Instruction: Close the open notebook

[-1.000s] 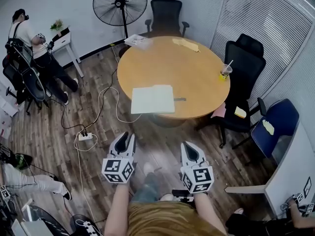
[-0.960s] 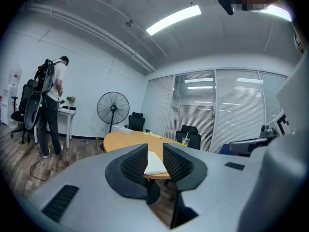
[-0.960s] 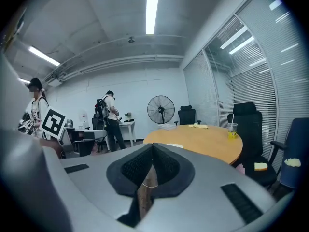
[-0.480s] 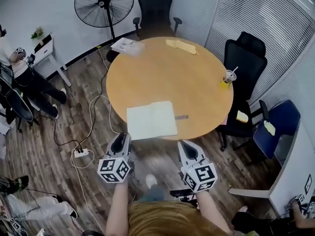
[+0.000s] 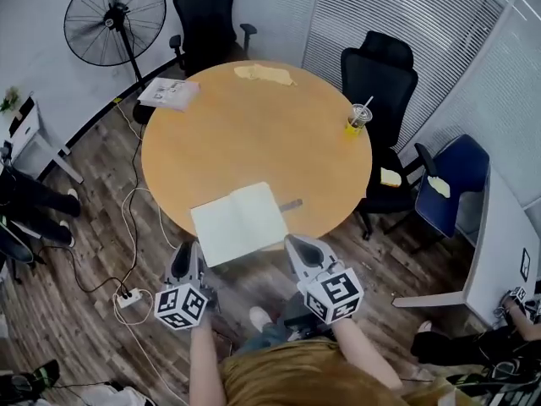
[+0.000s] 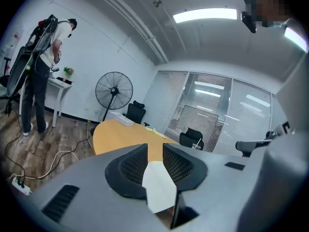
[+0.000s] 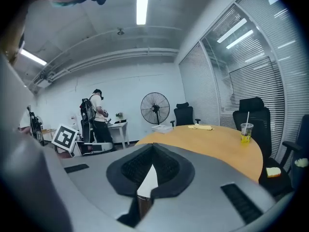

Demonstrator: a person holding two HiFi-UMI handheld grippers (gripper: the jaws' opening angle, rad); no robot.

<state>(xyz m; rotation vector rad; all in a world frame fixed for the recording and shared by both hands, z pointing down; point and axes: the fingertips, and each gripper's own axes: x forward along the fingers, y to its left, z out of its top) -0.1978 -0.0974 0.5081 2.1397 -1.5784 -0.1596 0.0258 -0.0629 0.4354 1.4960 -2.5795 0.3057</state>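
White-paged notebook (image 5: 239,225) lies open at lower centre (whole closing ahead, we judge); our left gripper (image 5: 188,247) gapes empty, right gripper (image 5: 297,242) pinched together.

Round wooden table (image 5: 254,134) on wood-plank floor (image 5: 84,260), black office chairs (image 5: 207,11), standing fan (image 5: 114,11), slatted blinds (image 5: 406,7)

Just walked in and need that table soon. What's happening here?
A person stands at the round wooden table holding a grey two-jaw gripper in each hand. The left gripper and right gripper hover by the near corners of the open white notebook, touching nothing. The left one's jaws stand apart; the right one's tips meet, empty. The notebook is not yet closed.
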